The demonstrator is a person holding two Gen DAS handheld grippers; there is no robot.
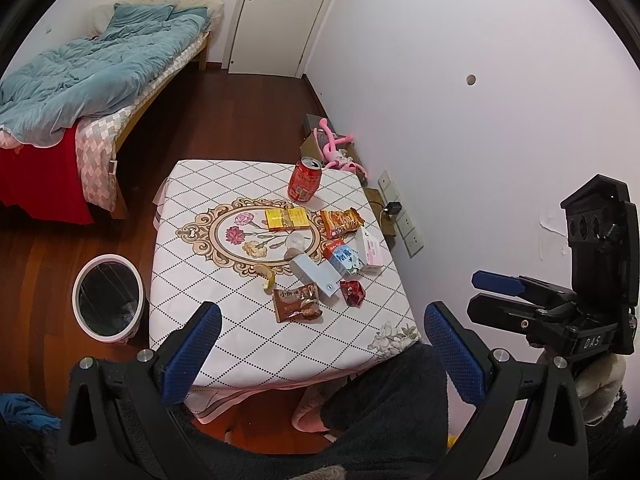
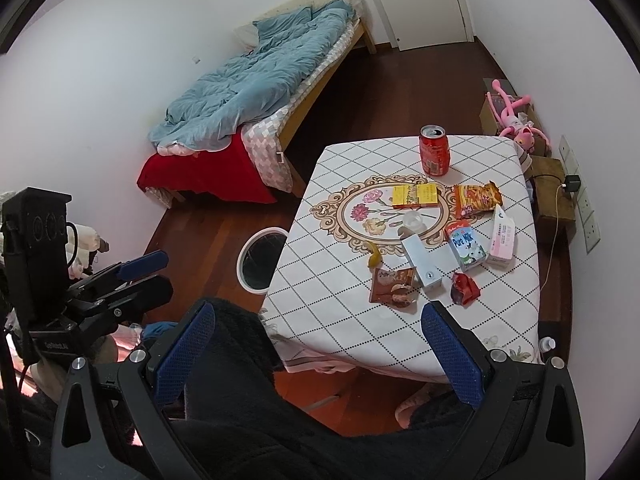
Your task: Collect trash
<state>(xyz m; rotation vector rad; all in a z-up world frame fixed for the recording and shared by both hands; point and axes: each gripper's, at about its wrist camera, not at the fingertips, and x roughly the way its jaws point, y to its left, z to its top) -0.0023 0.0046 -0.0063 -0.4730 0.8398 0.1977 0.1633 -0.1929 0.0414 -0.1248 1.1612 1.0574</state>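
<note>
The trash lies scattered across the middle and far-right part of the worktop [image 1: 224, 332], which wears a white cloth with a black diamond grid. Nearest the grippers are a brown crinkled snack wrapper [image 1: 297, 302], a crumpled red foil wrapper [image 1: 353, 292] and a yellow banana peel [image 1: 267, 279]. Beyond them come a pale blue opened carton [image 1: 314, 276], a blue-and-white milk box [image 1: 342, 258] and an upright red drink can [image 1: 305, 179] at the far edge. The likeliest slip is a flat wrapper sliding on the cloth instead of being pinched, or the can tipping and rolling off if nudged. The round white-rimmed bin [image 1: 107, 297] stands on the floor left of the worktop, so a drop could miss it. The left gripper [image 1: 320, 344] and right gripper [image 2: 320, 344] both hang well short of the litter, jaws spread wide and empty.
</note>
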